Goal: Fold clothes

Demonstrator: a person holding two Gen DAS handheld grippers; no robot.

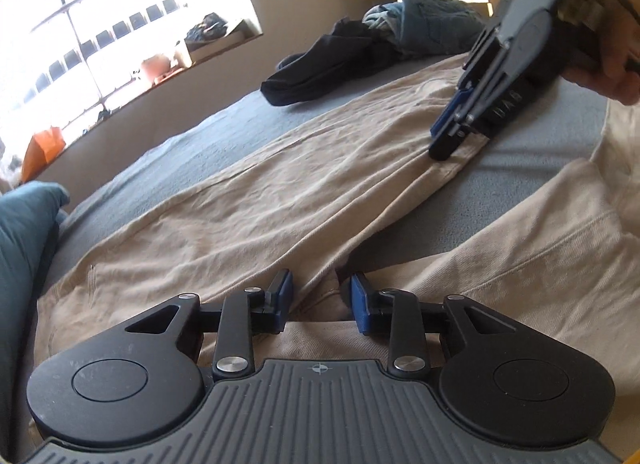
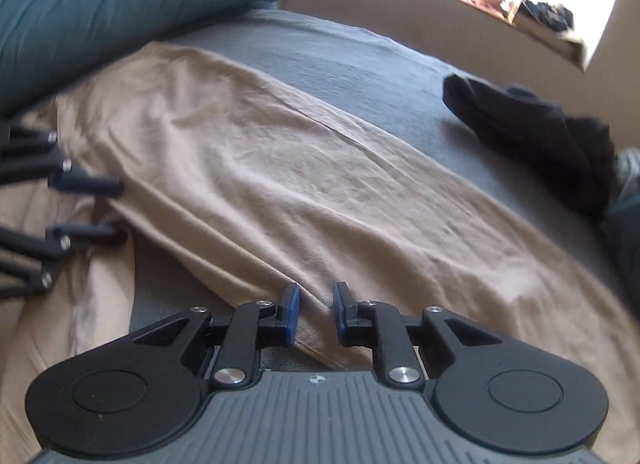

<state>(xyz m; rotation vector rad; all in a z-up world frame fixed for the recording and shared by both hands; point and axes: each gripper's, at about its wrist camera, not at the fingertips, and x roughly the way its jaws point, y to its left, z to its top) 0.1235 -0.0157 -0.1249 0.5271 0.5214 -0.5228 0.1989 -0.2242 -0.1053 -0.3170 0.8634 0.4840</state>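
Note:
Beige trousers (image 1: 240,200) (image 2: 240,144) lie spread on a grey bed (image 1: 180,144). My left gripper (image 1: 320,296) sits low at the crotch, where the two legs part. A ridge of beige cloth runs between its blue pads, which stand a little apart from it. From the right wrist view the left gripper (image 2: 116,208) reaches in from the left edge. My right gripper (image 2: 316,304) hovers over the hem of the far leg, jaws narrowly open with the folded edge between them. In the left wrist view the right gripper (image 1: 442,140) tips down onto that hem, held by a hand (image 1: 616,68).
The other trouser leg (image 1: 540,224) trails off to the right. A dark garment (image 1: 332,64) (image 2: 540,124) and blue jeans (image 1: 432,20) are heaped at the far end of the bed. A teal pillow (image 1: 24,232) (image 2: 100,16) lies by the waistband. A windowsill (image 1: 168,68) with clutter runs behind.

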